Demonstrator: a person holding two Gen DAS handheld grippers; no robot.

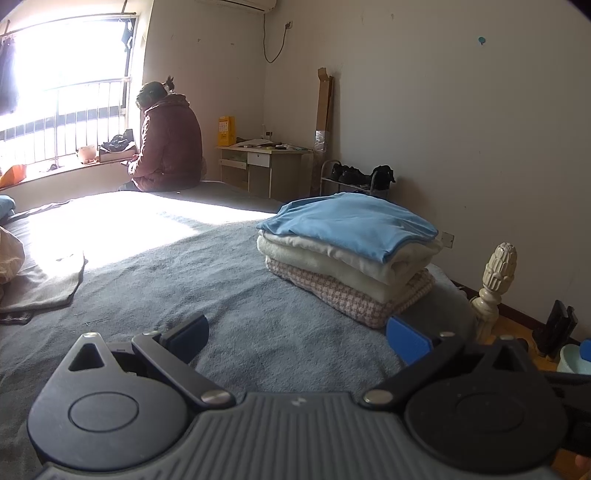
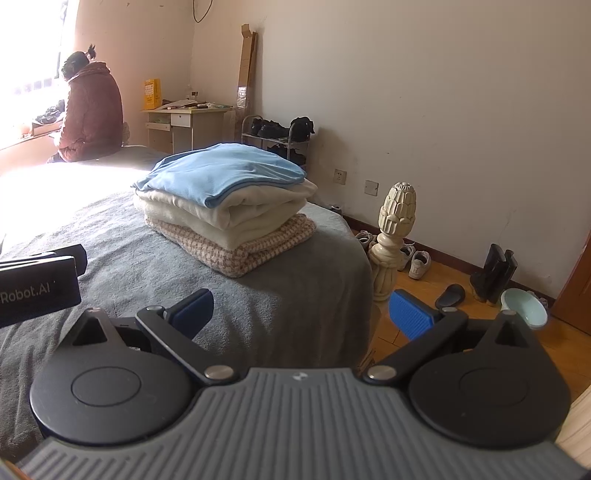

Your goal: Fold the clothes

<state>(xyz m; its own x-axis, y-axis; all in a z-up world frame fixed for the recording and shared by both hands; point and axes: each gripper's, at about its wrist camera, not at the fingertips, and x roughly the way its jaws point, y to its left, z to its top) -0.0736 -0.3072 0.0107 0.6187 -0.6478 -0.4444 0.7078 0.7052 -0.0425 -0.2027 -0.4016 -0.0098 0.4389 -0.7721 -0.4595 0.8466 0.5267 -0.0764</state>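
Three folded garments [image 2: 225, 206] stacked on bed [image 2: 277, 306], two hand-held grippers, left [image 1: 297, 338] and right [image 2: 301, 314], released, empty

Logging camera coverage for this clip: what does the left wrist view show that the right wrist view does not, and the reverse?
Only the left wrist view shows the barred window, the wall air conditioner and an unfolded grey garment lying flat on the bed.

Only the right wrist view shows the white sneakers, a black slipper on the wooden floor, and the left gripper's body at frame left.

Both show the folded stack, blue on top, cream in the middle, checked at the bottom, the carved bedpost, a seated person, and their own gripper open and empty.
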